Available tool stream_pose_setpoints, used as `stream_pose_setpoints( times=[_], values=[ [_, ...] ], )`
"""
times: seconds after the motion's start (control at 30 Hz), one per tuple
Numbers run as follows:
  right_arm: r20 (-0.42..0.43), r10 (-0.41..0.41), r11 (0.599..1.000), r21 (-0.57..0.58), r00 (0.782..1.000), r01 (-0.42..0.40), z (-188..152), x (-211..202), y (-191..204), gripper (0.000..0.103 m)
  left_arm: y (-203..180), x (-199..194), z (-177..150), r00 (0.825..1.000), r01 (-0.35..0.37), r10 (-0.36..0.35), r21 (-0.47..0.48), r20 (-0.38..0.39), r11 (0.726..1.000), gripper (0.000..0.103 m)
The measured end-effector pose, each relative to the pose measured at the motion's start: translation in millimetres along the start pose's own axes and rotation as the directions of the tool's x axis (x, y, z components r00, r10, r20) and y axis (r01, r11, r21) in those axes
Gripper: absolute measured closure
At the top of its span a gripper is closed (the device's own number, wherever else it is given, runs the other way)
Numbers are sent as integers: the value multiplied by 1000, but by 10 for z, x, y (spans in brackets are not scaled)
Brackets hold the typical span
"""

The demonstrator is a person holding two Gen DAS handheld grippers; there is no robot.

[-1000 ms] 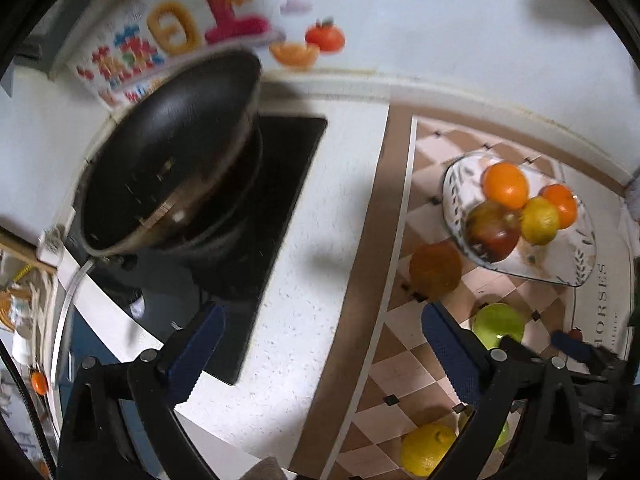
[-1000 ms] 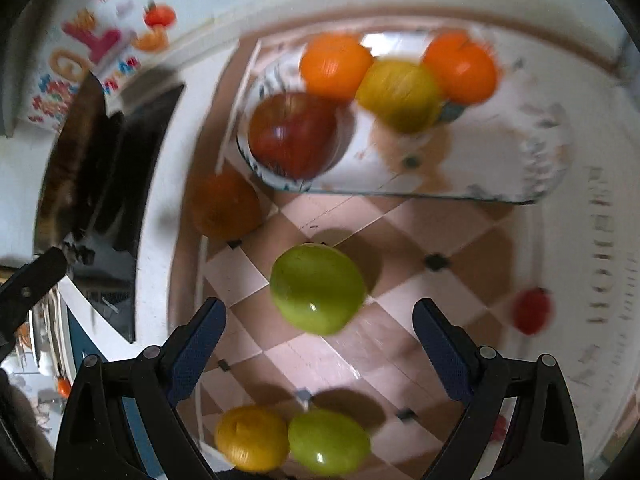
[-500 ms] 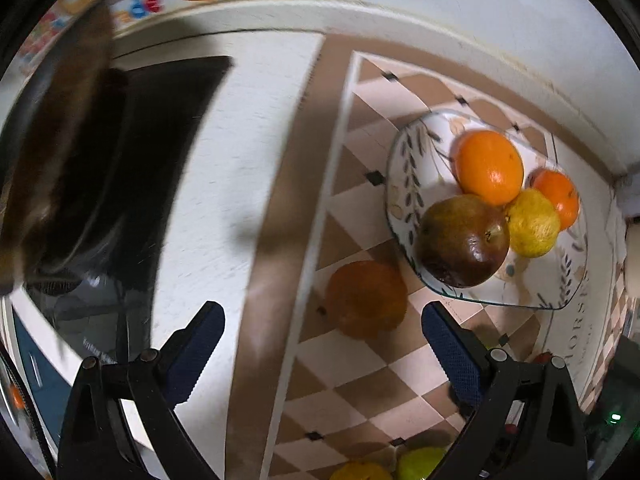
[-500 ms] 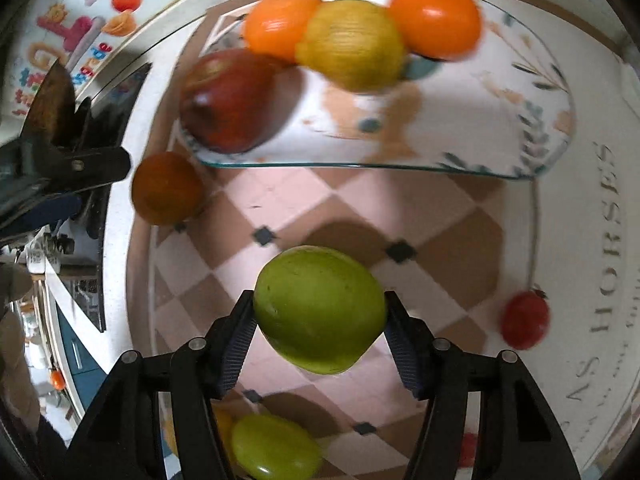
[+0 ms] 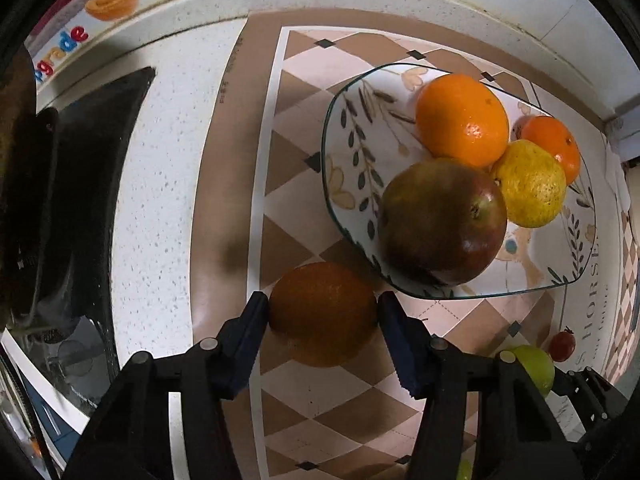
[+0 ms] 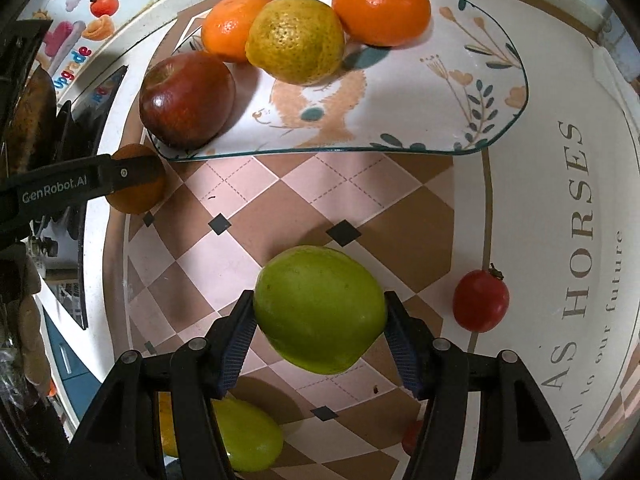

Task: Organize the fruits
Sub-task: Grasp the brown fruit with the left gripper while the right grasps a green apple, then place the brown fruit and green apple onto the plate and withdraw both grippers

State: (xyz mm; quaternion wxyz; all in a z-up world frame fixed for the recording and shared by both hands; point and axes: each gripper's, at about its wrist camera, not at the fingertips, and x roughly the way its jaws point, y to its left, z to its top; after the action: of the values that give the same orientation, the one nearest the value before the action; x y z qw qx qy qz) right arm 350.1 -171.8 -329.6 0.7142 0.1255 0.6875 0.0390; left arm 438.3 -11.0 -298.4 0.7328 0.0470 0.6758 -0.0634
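A glass plate [image 5: 348, 128] [image 6: 460, 92] with a leaf print holds two oranges, a yellow citrus [image 6: 295, 40] and a dark red apple [image 5: 442, 222] [image 6: 186, 100]. My left gripper [image 5: 320, 312] is shut on a dark orange [image 5: 322, 314] that rests on the checkered mat just in front of the plate. My right gripper [image 6: 320, 316] is shut on a green apple [image 6: 320, 308] and holds it above the mat. The left gripper's finger [image 6: 80, 188] shows in the right wrist view, over the dark orange [image 6: 138, 200].
A small red fruit [image 6: 480, 300] lies on the mat at the right. A second green fruit [image 6: 248, 436] and a yellow one lie near the front edge. A black stove with a pan [image 5: 36, 200] stands at the left, against the wall.
My left gripper moved forward and closed on the dark orange. My right gripper closed on the green apple and lifted it slightly.
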Motion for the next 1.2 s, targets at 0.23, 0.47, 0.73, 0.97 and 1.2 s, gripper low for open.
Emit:
stream_pose_setpoints(
  times=[0.23, 0.47, 0.73, 0.97, 1.2],
  values=[
    [-14, 24, 1000, 19, 1000, -24, -124, -4, -49, 38, -128, -168, -356, 999, 36, -37, 25, 23, 999, 49],
    [-13, 44, 998, 33, 999, -44, -162, -39, -86, 38, -185, -59, -781, 998, 55, -55, 30, -17, 998, 49],
    [104, 115, 989, 83, 988, -124, -15, -591, -243, 38, -246, -513, -634, 993, 104, -106, 41, 56, 994, 49],
    [182, 61, 984, 154, 981, -89, 679, -807, -601, 38, -214, -879, 185, 988, 97, -99, 25, 117, 995, 49],
    [133, 14, 983, 181, 991, -39, 1012, -546, -917, 38, -204, -670, 912, 996, 36, -39, 31, 81, 999, 49]
  ],
)
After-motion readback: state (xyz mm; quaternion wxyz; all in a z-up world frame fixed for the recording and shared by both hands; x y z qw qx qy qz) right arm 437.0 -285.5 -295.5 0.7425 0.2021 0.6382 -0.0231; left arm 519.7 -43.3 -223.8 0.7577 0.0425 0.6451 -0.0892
